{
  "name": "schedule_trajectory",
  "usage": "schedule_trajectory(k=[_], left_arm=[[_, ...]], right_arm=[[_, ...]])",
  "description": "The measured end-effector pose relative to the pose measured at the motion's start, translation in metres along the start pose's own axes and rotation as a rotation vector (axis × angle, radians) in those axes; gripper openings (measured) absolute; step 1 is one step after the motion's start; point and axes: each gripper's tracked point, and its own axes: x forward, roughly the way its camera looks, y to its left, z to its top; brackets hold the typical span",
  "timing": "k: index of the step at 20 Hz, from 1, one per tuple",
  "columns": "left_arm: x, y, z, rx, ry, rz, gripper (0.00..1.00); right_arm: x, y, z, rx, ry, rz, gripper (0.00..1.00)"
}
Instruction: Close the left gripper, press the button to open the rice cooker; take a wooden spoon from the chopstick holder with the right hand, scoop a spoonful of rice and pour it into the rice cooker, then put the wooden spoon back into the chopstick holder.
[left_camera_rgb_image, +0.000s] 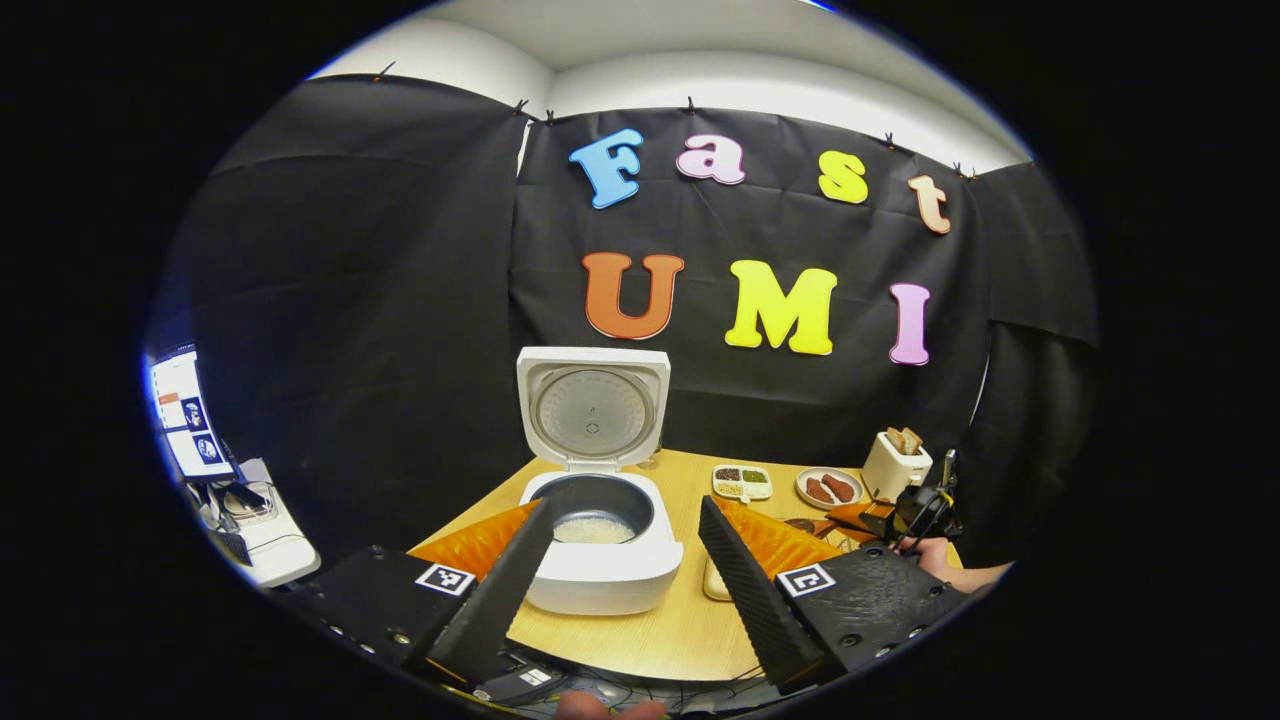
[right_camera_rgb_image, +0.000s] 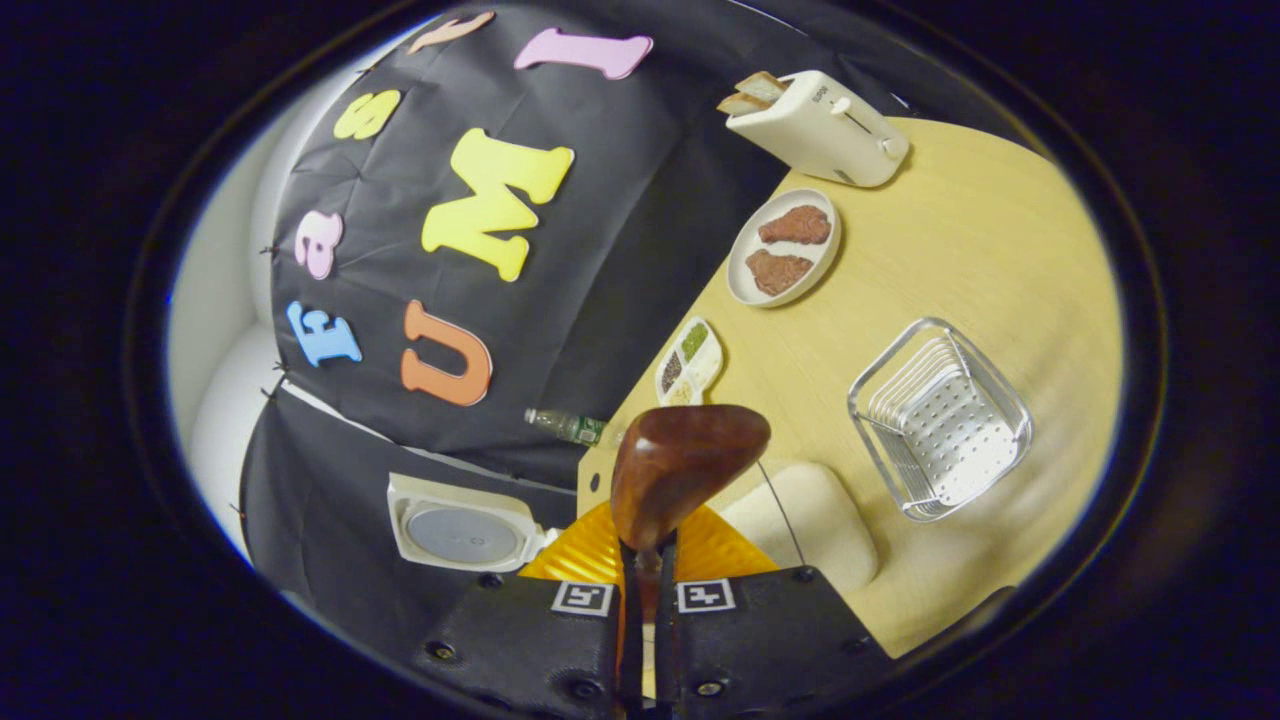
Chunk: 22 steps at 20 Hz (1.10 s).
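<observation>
The white rice cooker stands open on the wooden table, its lid upright and white rice lying in the dark inner pot. My left gripper is open, its fingers spread on either side of the cooker's front, short of it. In the right gripper view, my right gripper is shut on the handle of a dark wooden spoon. The spoon's bowl points forward above the table, and I see no rice on it. The cooker lid appears to the left of the spoon, which is turned away from it.
A perforated metal basket, a cream oblong dish, a plate with two meat pieces, a divided seasoning dish, a toaster and a bottle sit on the table. An orange mat lies under the cooker.
</observation>
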Motion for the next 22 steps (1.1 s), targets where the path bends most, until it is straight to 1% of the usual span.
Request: schedule_trajectory(k=[1,2,5,7,10,12,15,18,22], left_arm=[[0.000,0.003,0.001,-0.007,-0.007,0.004,0.94],[0.000,0.007,0.001,-0.016,-0.013,0.013,0.94],[-0.004,0.024,0.002,-0.028,-0.029,0.053,0.94],[-0.008,0.034,0.006,-0.013,-0.045,0.081,0.94],[-0.017,0.048,0.010,-0.009,-0.067,0.100,0.94],[-0.022,0.059,0.011,-0.018,-0.080,0.117,0.94],[-0.030,0.079,0.011,-0.035,-0.088,0.155,0.94],[-0.037,0.097,0.009,-0.052,-0.088,0.182,0.94],[-0.042,0.115,0.006,-0.071,-0.087,0.199,0.94]], right_arm=[[-0.002,0.010,0.003,0.000,-0.003,0.010,0.07],[-0.001,0.020,0.002,-0.005,-0.001,0.022,0.10],[0.004,0.060,-0.005,-0.038,0.020,0.071,0.10],[0.012,0.092,-0.019,-0.056,0.041,0.112,0.10],[0.026,0.138,-0.048,-0.056,0.087,0.174,0.10],[0.043,0.159,-0.071,-0.064,0.127,0.203,0.10],[0.074,0.180,-0.105,-0.100,0.177,0.205,0.10],[0.098,0.200,-0.131,-0.164,0.192,0.194,0.10],[0.134,0.206,-0.156,-0.332,0.184,0.141,0.10]])
